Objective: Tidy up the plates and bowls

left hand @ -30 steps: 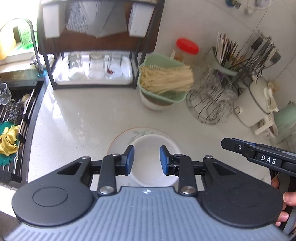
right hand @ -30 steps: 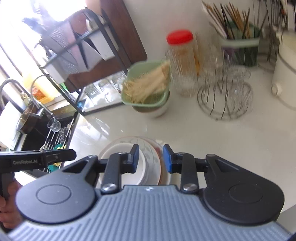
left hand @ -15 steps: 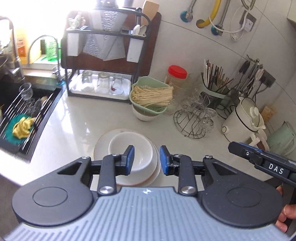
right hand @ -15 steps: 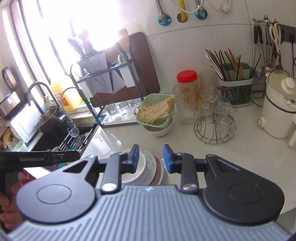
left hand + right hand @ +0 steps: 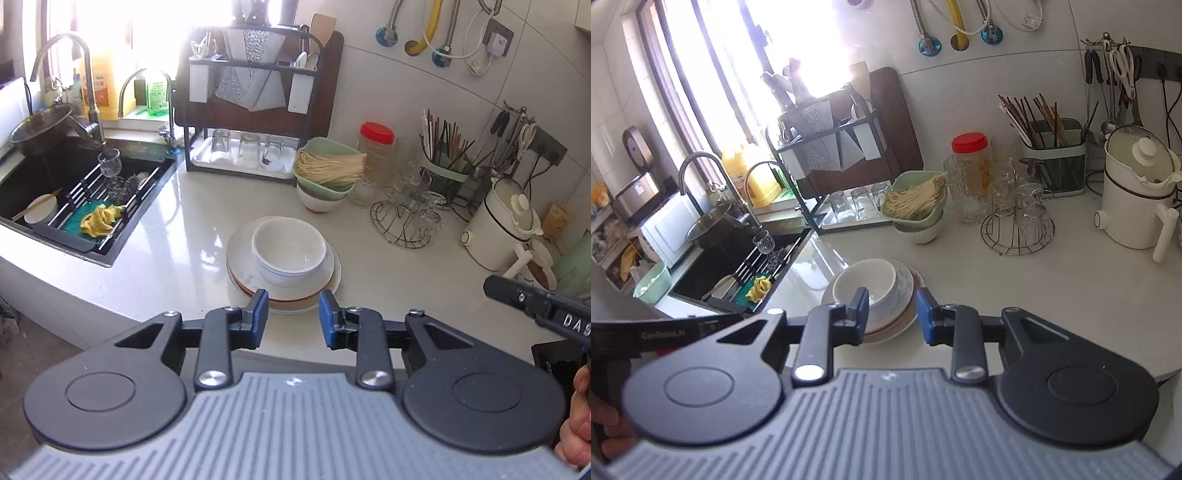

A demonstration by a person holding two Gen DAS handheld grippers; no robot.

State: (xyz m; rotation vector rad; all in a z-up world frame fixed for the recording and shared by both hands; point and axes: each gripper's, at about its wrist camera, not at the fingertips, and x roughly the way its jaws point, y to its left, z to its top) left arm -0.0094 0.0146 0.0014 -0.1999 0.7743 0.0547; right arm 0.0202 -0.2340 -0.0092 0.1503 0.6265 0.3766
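A white bowl [image 5: 290,254] w/ a thin blue line near its foot sits inside a stack of plates [image 5: 282,291]. The bowl has nothing in it. The top plates are white and one lower down has a red-brown rim. The stack is on the pale shiny desk [image 5: 192,258], about in the middle, between the black sink [image 5: 74,192] on the left and a wire rack of glass cups [image 5: 406,218] on the right. Just behind it sits a green basket of noodles [image 5: 327,173] on a white bowl.

Left gripper [image 5: 291,317]: its blue pads are spread a bit, nothing between them. It is up in the air, in front of the stack and not touching it. The plates' near edge shows just past the tips.

Right gripper [image 5: 892,314]: pads also spread a bit, pinching nothing. The bowl & plates show behind and a bit left of its tips, w/ the left finger [image 5: 858,306] covering part of the bowl. It does not touch them.

A hand [image 5: 576,424] shows at the far right edge of the left view.
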